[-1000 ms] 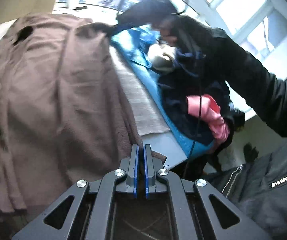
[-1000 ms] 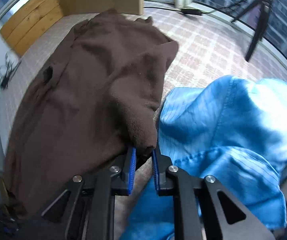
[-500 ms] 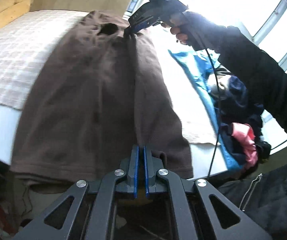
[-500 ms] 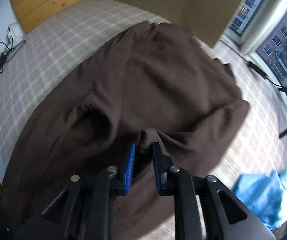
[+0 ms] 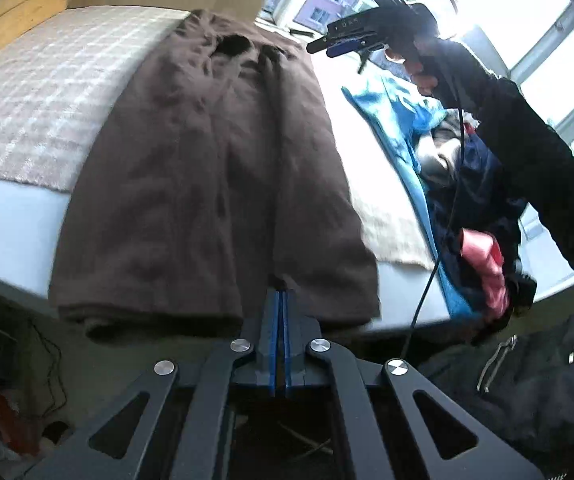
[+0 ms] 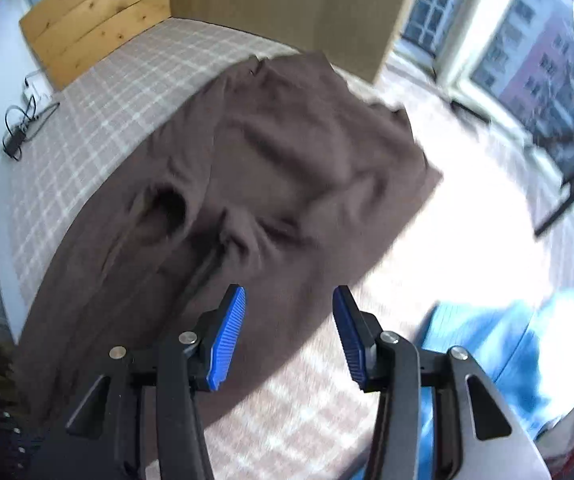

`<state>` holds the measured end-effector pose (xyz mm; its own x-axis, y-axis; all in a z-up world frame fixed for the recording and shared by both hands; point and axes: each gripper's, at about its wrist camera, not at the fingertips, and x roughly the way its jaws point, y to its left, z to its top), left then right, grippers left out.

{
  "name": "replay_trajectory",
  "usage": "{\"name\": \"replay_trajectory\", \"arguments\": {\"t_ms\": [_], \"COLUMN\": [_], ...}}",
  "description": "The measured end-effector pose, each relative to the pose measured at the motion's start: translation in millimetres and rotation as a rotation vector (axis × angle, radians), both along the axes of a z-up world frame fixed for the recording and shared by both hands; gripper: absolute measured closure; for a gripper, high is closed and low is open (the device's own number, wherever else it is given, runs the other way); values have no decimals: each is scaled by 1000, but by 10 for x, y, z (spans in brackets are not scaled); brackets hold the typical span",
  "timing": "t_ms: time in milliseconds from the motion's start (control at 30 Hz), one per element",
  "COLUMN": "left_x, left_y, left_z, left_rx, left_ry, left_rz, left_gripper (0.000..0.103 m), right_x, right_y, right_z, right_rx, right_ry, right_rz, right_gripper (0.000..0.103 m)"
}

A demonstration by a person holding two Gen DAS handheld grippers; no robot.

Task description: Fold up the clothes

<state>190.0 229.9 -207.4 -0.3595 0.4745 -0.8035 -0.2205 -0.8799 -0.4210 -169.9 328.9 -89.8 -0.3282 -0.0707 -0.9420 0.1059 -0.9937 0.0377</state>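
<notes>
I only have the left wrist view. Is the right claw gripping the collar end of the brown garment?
Observer: No. In the right wrist view the right claw has its jaws opening with nothing between them. The brown garment lies on the bed beneath.
Operator: Is the collar end lying flat?
Observer: Not quite. A raised pucker of cloth stands beside the neck opening.
Operator: Anything else near that end of the bed?
Observer: A black cable lies at the far left edge, close to the wooden headboard.
</notes>
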Motion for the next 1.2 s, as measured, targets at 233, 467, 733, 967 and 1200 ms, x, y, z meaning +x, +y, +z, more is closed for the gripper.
{"name": "replay_trajectory", "arguments": {"t_ms": [233, 467, 733, 967, 1200], "left_x": [44, -3, 20, 100, -339], "left_y": [276, 476, 405, -78, -317], "left_z": [-44, -158, -17, 353, 570], "left_rx": [4, -15, -34, -164, -252], "left_ry": [-52, -78, 9, 31, 100], "left_rz": [-52, -45, -62, -68, -172], "left_gripper": [74, 74, 95, 95, 96], "right_x": [475, 497, 561, 1831, 2983], "right_y": [-76, -287, -308, -465, -1245], "right_z": [-245, -468, -381, -26, -375], "right_rx": [-105, -123, -113, -180, -172], "right_ry": [-44, -73, -43, 59, 139], "right_rz": [4, 13, 17, 126, 214], "right_gripper": [58, 58, 76, 69, 60]}}
